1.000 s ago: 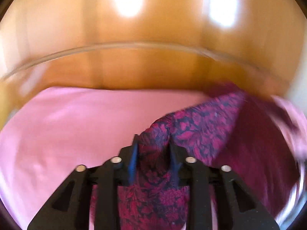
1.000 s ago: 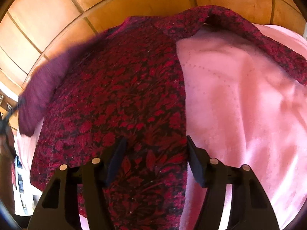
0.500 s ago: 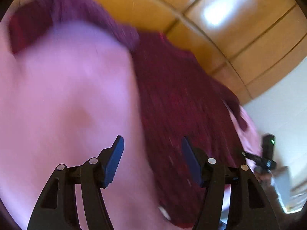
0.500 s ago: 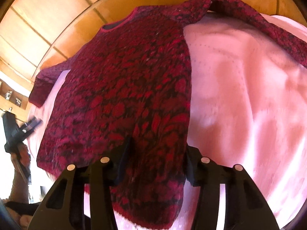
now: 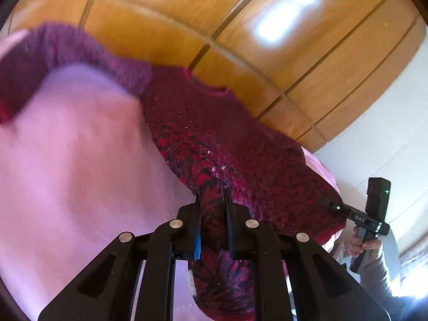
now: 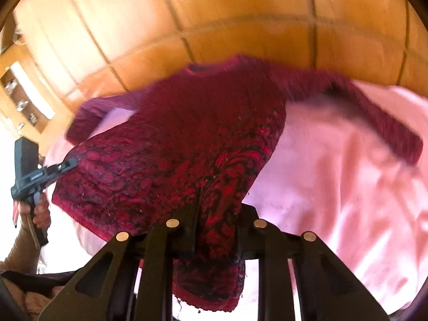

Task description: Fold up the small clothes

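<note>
A dark red patterned knit sweater lies spread on a pink sheet, neck toward the wooden wall, sleeves out to the sides. My left gripper is shut on the sweater's hem at one bottom corner. My right gripper is shut on the hem at the other bottom corner; the sweater stretches away from it. Each gripper shows in the other's view, the right one at the far hem corner and the left one likewise.
Wooden panelled cupboards stand behind the bed. A white wall is at the right of the left wrist view. Open shelves with small items are at the left of the right wrist view. The pink sheet extends to the right.
Both grippers were open over the sweater half a second ago; now each has closed on a bottom corner of the hem. The sleeves look blurred, the garment is in motion.
</note>
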`<state>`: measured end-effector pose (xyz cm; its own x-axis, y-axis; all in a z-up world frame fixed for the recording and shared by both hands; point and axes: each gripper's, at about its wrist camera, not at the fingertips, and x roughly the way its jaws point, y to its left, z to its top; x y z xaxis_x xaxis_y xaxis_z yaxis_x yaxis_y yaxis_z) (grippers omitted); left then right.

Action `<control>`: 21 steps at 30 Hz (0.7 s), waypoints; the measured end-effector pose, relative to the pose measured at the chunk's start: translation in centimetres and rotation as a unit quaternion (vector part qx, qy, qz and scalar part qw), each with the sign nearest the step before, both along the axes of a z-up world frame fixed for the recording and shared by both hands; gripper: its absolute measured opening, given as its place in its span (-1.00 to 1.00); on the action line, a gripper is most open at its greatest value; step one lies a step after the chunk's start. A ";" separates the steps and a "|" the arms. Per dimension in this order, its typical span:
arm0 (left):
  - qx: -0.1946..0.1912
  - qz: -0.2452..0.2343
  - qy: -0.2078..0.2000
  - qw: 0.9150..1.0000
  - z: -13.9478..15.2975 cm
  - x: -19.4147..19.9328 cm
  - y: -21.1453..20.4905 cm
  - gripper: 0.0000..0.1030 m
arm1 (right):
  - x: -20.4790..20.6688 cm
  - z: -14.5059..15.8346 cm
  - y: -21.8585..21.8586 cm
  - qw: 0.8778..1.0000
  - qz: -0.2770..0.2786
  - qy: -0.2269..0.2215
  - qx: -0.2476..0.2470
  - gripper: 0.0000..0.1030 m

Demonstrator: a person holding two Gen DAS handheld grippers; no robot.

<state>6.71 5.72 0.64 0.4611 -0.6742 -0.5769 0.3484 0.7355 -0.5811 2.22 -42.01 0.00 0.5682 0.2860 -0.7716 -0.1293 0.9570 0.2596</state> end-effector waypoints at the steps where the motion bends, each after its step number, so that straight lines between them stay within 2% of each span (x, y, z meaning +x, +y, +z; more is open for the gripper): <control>1: 0.004 -0.001 -0.003 1.000 0.6 -0.3 0.1 -0.76 | -0.8 0.6 0.6 1.000 0.013 -0.008 -0.010 -0.64; 4: 0.015 -0.005 0.006 1.000 0.6 -2.7 1.1 -0.76 | -3.5 0.4 1.3 0.999 0.036 -0.004 -0.029 -0.65; 6: 0.025 -0.008 0.026 0.999 -0.7 -4.3 1.6 -0.76 | -5.8 -1.4 1.1 0.998 0.042 0.022 -0.031 -0.65; 9: 0.064 -0.005 0.059 0.996 -3.5 -6.4 1.3 -0.76 | -8.7 -5.0 0.3 0.997 0.033 0.073 -0.021 -0.67; 11: 0.106 0.006 0.078 0.991 -5.8 -7.0 0.9 -0.76 | -10.1 -7.3 0.2 0.994 0.027 0.102 -0.009 -0.69; 14: 0.092 0.013 0.099 0.991 -6.9 -7.1 0.8 -0.73 | -11.6 -10.0 0.4 0.991 0.029 0.128 -0.030 -0.69; 16: 0.112 0.015 0.097 0.989 -6.9 -7.6 0.8 -0.66 | -11.2 -9.9 -0.1 0.991 0.026 0.129 -0.021 -0.69; 17: 0.124 0.017 0.094 0.988 -6.9 -7.8 1.0 -0.66 | -11.0 -9.6 -0.1 0.990 0.032 0.133 -0.027 -0.61; 18: 0.126 0.017 0.091 0.988 -6.8 -8.1 1.3 -0.66 | -10.6 -9.2 0.0 0.990 0.035 0.133 -0.036 -0.31; 21: 0.137 0.036 0.067 0.988 -5.9 -8.1 2.1 -0.66 | -9.1 -7.1 0.5 0.993 0.034 0.102 -0.057 0.22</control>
<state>-1.39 7.86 -5.22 0.4091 -0.4535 -0.7918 0.2229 0.8912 -0.3951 -6.91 -41.50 -7.10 0.3798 0.2231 -0.8977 -0.1506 0.9724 0.1780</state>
